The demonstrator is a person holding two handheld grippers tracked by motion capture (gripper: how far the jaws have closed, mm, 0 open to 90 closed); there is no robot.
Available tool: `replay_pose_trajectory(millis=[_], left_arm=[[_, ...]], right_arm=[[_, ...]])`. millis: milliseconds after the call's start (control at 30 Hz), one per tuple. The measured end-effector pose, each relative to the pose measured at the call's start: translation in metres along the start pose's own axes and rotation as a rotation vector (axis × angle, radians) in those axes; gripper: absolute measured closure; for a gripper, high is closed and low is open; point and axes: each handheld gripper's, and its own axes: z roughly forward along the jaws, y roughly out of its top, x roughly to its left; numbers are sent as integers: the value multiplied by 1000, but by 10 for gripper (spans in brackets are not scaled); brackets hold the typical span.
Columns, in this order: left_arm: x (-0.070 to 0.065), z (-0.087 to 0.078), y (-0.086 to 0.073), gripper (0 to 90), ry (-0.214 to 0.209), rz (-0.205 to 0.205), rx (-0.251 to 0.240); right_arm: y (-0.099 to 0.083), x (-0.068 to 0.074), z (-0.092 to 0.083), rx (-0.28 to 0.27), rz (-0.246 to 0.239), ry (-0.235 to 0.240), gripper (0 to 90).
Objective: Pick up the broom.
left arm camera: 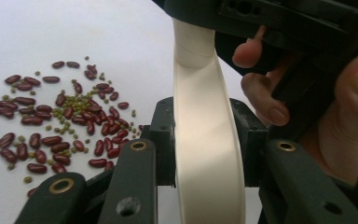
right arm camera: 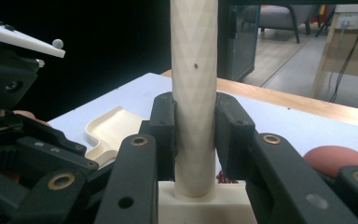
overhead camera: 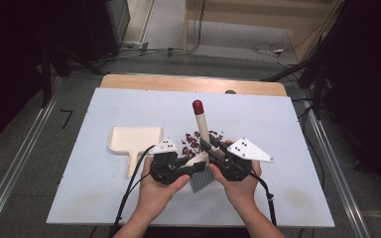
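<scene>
Brush (overhead camera: pixel 201 130) stands near table (overhead camera: pixel 287 148) centre, cream handle upright, red cap at twelve o'clock, grey bristles down. Left gripper (overhead camera: pixel 191 166) pinches its flat base and right gripper (overhead camera: pixel 213 148) clamps the handle, so gripping looks done. Next probably comes sweeping beans (overhead camera: pixel 194 140) toward the dustpan (overhead camera: pixel 134 139) at nine o'clock.

I find no readable text, label, brand, number or sign from here, neither on the desk (overhead camera: pixel 129 106) nor on anything lying on it.
</scene>
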Motion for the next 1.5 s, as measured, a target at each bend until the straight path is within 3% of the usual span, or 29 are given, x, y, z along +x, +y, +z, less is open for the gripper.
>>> replay_pose_trajectory(millis=[133, 167, 200, 267, 300, 367, 500, 667, 867, 1167, 1367, 1500], left_arm=[[2, -5, 2, 683, 5, 32, 8], [3, -6, 3, 683, 3, 36, 10], [5, -9, 4, 683, 10, 42, 12], [9, -14, 5, 683, 16, 54, 9], [11, -17, 6, 683, 19, 62, 4], [15, -25, 7, 684, 31, 97, 1], [22, -37, 8, 683, 39, 160, 1], [29, -50, 8, 683, 29, 236, 22], [34, -57, 3, 683, -21, 323, 89], [36, -60, -4, 682, -150, 396, 164], [32, -59, -8, 682, -200, 435, 201], [29, -57, -9, 682, -227, 453, 214]], right_arm=[[2, 0, 0, 3, -11, 24, 687], [4, -2, -1, 4, -17, 53, 650], [4, -2, -1, 4, -17, 53, 650], [9, -6, -4, 0, -43, 108, 535], [9, -6, -4, 0, -43, 108, 535], [16, -14, -7, 12, -58, 155, 486], [20, -23, -12, 28, -77, 187, 483], [23, -38, -16, 89, -107, 257, 462], [22, -47, -18, 141, -125, 310, 450], [12, -44, -12, 231, -165, 433, 441], [5, -38, -6, 301, -182, 568, 442], [0, -32, -1, 353, -197, 623, 442]])
